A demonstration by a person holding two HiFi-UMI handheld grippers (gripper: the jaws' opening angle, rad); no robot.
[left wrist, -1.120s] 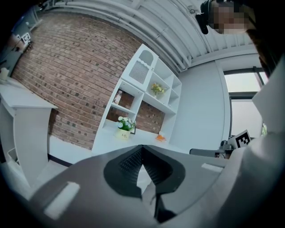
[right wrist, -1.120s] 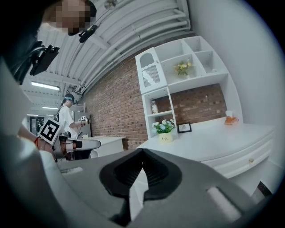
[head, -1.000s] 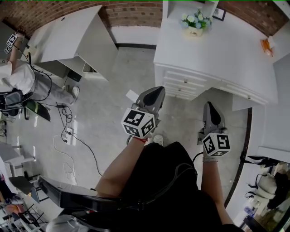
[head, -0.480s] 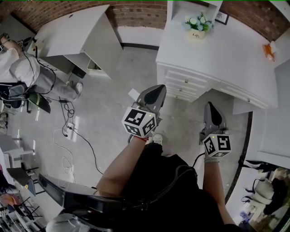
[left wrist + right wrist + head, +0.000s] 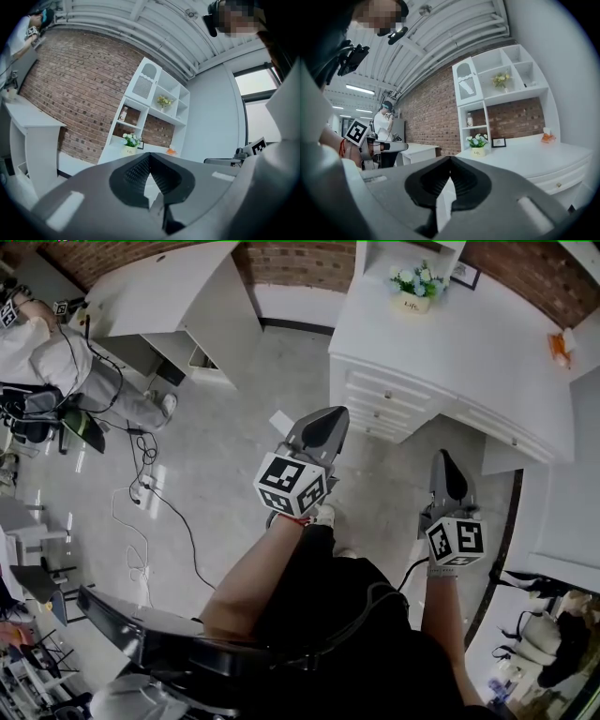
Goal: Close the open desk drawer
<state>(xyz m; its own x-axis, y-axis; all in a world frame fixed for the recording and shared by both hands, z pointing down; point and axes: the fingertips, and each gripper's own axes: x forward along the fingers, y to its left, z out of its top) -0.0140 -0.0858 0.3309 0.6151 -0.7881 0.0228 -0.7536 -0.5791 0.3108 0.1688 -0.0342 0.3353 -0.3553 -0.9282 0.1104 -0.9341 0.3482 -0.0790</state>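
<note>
A white desk (image 5: 469, 343) stands ahead and to the right, with a stack of knobbed drawers (image 5: 382, 401) on its left side and one more drawer (image 5: 511, 439) further right. The stacked fronts look stepped outward, but I cannot tell which one is open. My left gripper (image 5: 328, 420) hangs shut and empty over the floor, short of the stack. My right gripper (image 5: 443, 460) is also shut and empty, near the desk's knee gap. In the left gripper view the jaws (image 5: 150, 155) meet at their tips, as they do in the right gripper view (image 5: 451, 159).
A flower pot (image 5: 413, 285) and an orange item (image 5: 559, 337) sit on the desk top, under a white shelf unit (image 5: 501, 84). A second white desk (image 5: 159, 306) stands at the far left. A person (image 5: 52, 357) and floor cables (image 5: 141, 512) are at the left.
The view has shifted a little toward the desk and right. Both grippers sit slightly lower in the picture, still shut. The person at the left shows more fully.
</note>
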